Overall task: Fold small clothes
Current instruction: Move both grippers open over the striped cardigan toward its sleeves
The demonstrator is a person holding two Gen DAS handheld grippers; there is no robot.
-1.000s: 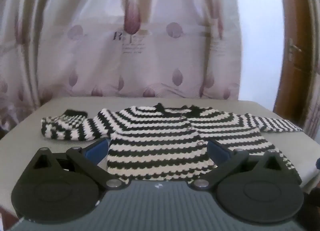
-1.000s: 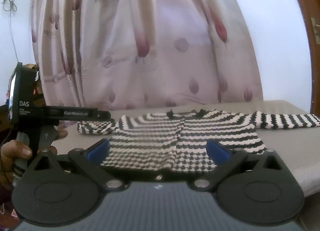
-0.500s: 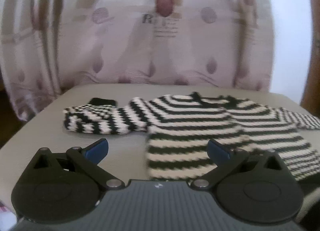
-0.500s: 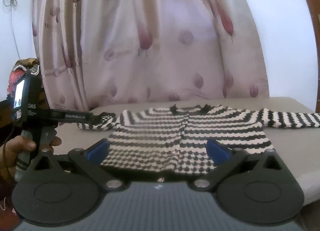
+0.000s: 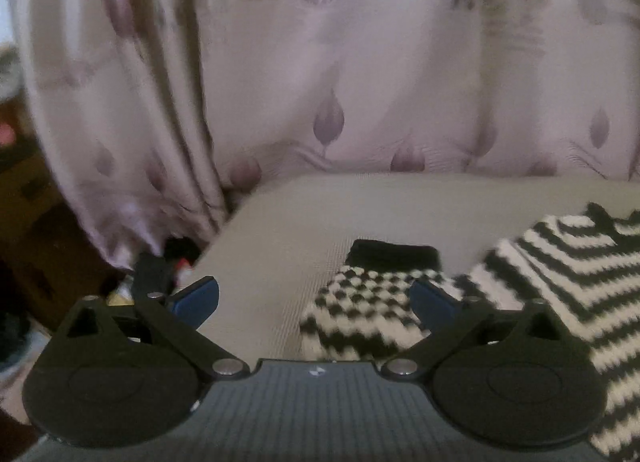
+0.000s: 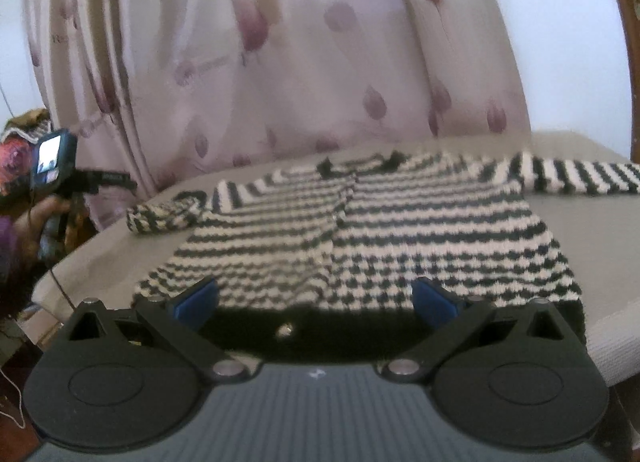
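Observation:
A small black-and-white striped knit cardigan (image 6: 360, 230) lies flat on a grey table (image 6: 100, 258), front up. Its left sleeve (image 5: 368, 310) is folded back on itself with the black cuff (image 5: 394, 252) on top. Its right sleeve (image 6: 580, 178) stretches out to the right. My left gripper (image 5: 314, 298) is open and empty, low over the table just before the folded left sleeve. My right gripper (image 6: 316, 296) is open and empty at the cardigan's black bottom hem (image 6: 312, 330).
A pale curtain (image 6: 280, 62) with purple leaf prints hangs behind the table. A brown door frame (image 6: 628, 42) stands at the far right. Clutter lies on the floor left of the table (image 5: 168, 262). The left hand-held device (image 6: 60, 166) shows in the right wrist view.
My left gripper has swung left and forward, from the cardigan's body to the folded left sleeve. My right gripper has moved closer to the bottom hem.

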